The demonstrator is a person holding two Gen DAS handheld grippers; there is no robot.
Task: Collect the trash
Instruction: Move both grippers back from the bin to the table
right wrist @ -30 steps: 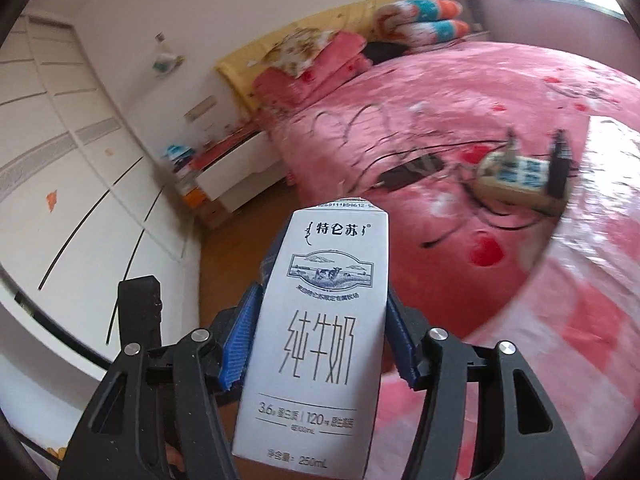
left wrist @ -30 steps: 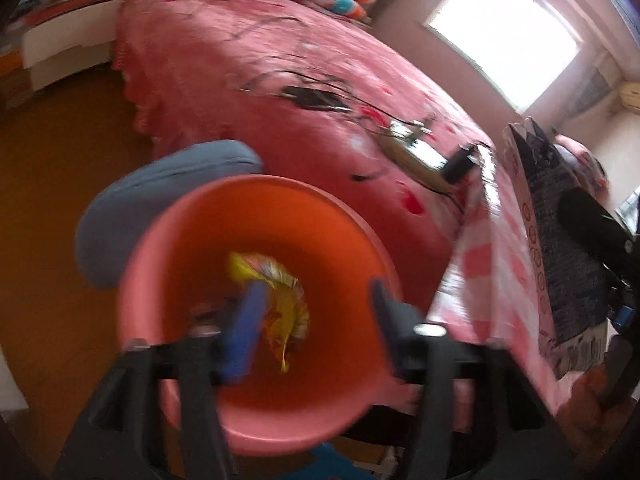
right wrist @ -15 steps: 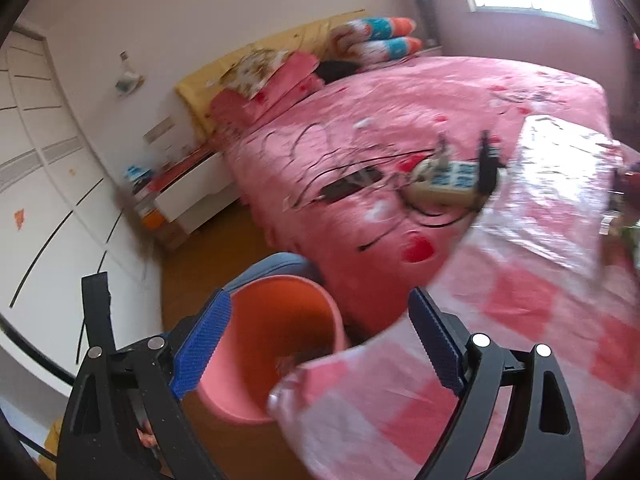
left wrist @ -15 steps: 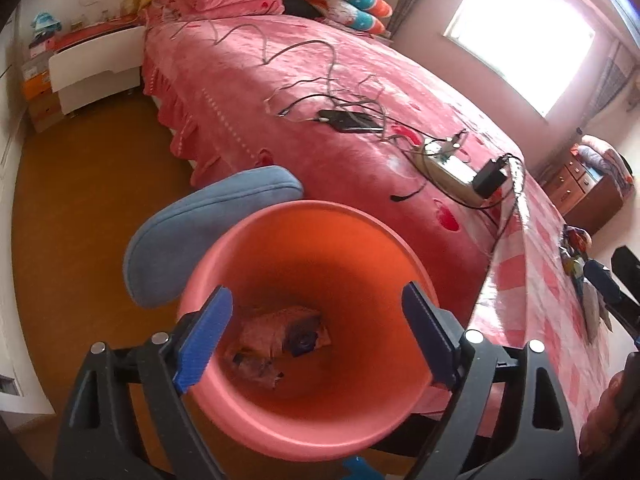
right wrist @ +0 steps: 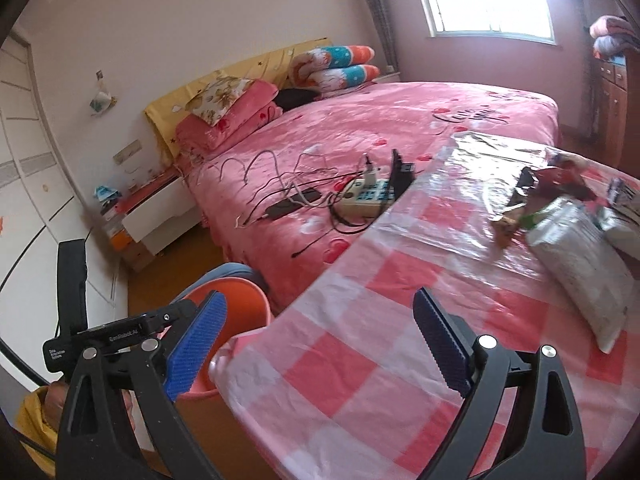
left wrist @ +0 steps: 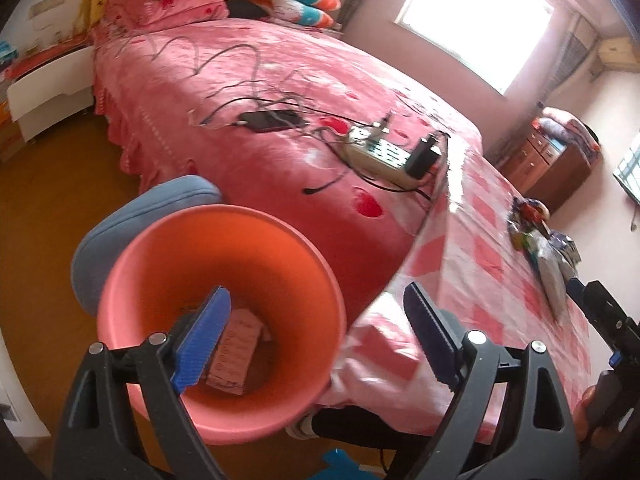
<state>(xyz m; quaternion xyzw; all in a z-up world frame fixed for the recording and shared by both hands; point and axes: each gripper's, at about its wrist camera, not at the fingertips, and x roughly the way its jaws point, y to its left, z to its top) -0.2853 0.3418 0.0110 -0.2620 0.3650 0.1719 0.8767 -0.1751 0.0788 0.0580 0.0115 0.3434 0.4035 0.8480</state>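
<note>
- Across the far half of both views: pink bed (left wrist: 248, 92), with cables, a black phone (left wrist: 272, 120) and a white power strip (right wrist: 366, 196) lying on its cover.
- At right, near: desk (right wrist: 400, 320) under a pink-and-white checked cloth, its left corner hanging just beside the bin.
- On the floor at near left, between desk corner and bed: orange trash bin (left wrist: 224, 320), mouth up, with a blue stool seat (left wrist: 132, 224) touching its far-left side.
- Down in the bin's bottom: milk carton (left wrist: 236, 352), lying on its side, partly hidden by a blue pad.
- At the desk's far right: remaining trash pile, with a silver-white bag (right wrist: 580, 256) nearest and crumpled wrappers (right wrist: 560, 180) just beyond it.
- Over the bin and desk corner: left hand-held gripper (left wrist: 316, 340), jaws spread wide, gripping nothing.
- Above the desk's near edge: right hand-held gripper (right wrist: 320, 340), likewise spread wide and empty, well apart from the trash pile.
</note>
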